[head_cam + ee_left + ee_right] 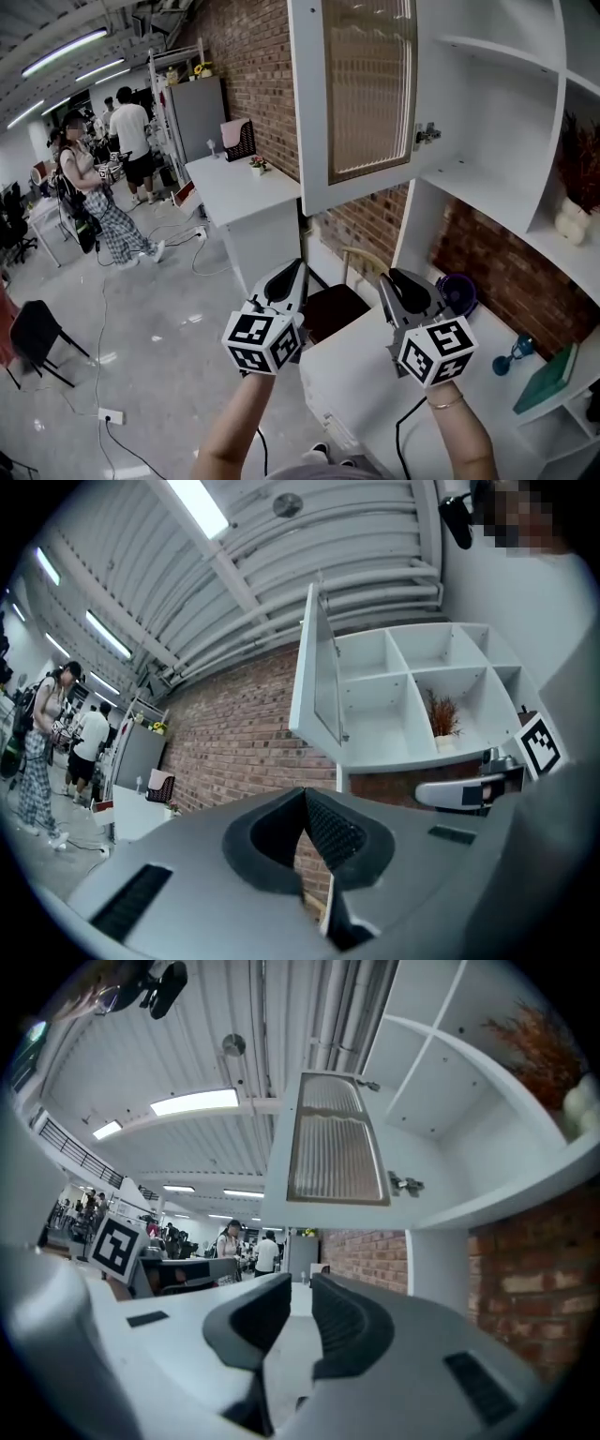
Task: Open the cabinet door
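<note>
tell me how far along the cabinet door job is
Done: the cabinet door stands swung wide, with the shelves exposed. In hand: nothing. The left gripper is shut and empty; the right gripper has its fingers slightly apart and empty. Both are below the cabinet. Left: nothing visible.

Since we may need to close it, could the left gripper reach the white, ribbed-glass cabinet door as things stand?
Probably yes: the white ribbed-glass cabinet door hangs open above the left gripper, with only open air between them.
</note>
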A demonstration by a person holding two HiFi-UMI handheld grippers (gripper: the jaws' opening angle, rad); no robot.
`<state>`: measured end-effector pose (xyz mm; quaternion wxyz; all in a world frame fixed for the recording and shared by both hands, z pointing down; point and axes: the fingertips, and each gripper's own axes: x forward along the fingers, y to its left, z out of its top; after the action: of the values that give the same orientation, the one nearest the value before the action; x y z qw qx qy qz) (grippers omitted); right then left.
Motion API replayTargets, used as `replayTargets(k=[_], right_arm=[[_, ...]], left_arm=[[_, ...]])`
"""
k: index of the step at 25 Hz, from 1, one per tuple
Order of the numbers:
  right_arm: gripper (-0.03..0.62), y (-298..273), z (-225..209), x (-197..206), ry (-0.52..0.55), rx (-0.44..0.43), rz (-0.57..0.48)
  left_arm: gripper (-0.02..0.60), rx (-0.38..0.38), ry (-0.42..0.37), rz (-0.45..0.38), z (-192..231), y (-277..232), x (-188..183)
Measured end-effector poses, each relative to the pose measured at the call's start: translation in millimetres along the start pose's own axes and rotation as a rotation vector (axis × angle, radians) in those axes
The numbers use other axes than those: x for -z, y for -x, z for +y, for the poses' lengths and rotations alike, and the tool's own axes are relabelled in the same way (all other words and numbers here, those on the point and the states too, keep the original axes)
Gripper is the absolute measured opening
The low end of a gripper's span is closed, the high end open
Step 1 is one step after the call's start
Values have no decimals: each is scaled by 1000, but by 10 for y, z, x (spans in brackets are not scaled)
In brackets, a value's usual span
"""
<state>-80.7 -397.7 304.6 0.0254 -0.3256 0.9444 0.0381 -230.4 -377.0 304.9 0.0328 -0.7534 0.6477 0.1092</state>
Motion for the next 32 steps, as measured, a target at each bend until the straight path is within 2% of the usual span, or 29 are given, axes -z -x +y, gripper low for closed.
replayTargets(k=[7, 13, 20, 24, 32], right_arm=[[54, 450, -110, 437, -51, 50, 72], [54, 797, -158, 762, -138, 94, 118], [36, 1091, -253, 1023, -206, 179, 136], [5, 1252, -311, 1152, -228, 223, 147], [3, 1470, -386, 1284, -229, 270, 174]], left_arm=[[2, 32, -49, 104, -364, 153, 528], [2, 61, -39, 183, -607, 236, 905], [2, 81, -33, 191, -758, 308, 1044], [2, 90, -29, 200, -827, 347, 1113], [2, 115, -17, 241, -994, 408, 1240]])
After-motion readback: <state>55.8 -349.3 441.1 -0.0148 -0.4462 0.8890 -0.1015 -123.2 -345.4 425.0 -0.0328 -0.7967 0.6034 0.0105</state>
